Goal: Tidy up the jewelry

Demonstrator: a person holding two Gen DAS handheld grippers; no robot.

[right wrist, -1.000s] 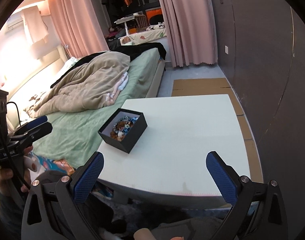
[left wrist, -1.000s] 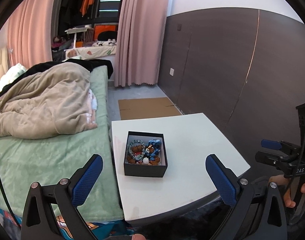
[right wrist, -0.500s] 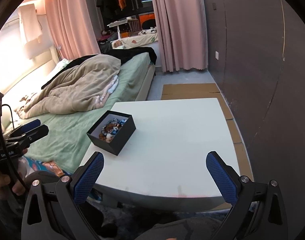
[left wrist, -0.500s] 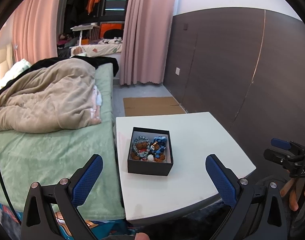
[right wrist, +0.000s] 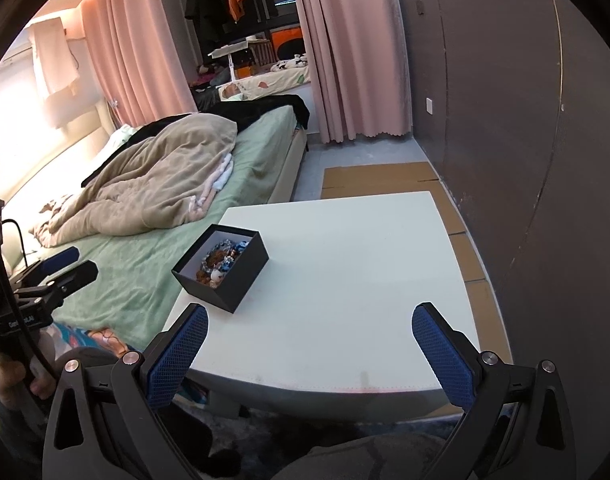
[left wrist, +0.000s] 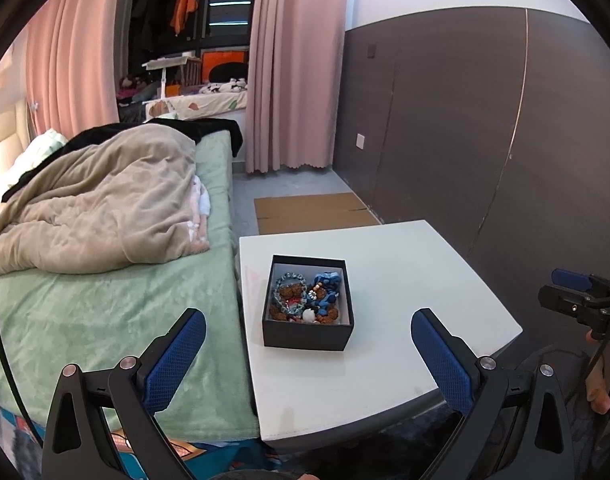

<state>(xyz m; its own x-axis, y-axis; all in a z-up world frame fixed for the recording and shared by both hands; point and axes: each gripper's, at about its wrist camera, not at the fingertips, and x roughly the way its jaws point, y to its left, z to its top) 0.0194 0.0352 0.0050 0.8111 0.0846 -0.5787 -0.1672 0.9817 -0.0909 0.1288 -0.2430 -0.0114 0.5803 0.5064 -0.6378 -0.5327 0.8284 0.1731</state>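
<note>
near the tabletop's left edge sits an open black box heaped with beaded jewelry. left gripper and right gripper both hang off the front edge, jaws spread wide, holding nothing.

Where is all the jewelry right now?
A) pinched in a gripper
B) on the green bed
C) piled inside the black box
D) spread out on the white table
C: the beads and bracelets lie heaped inside the open black box on the white table.
</note>
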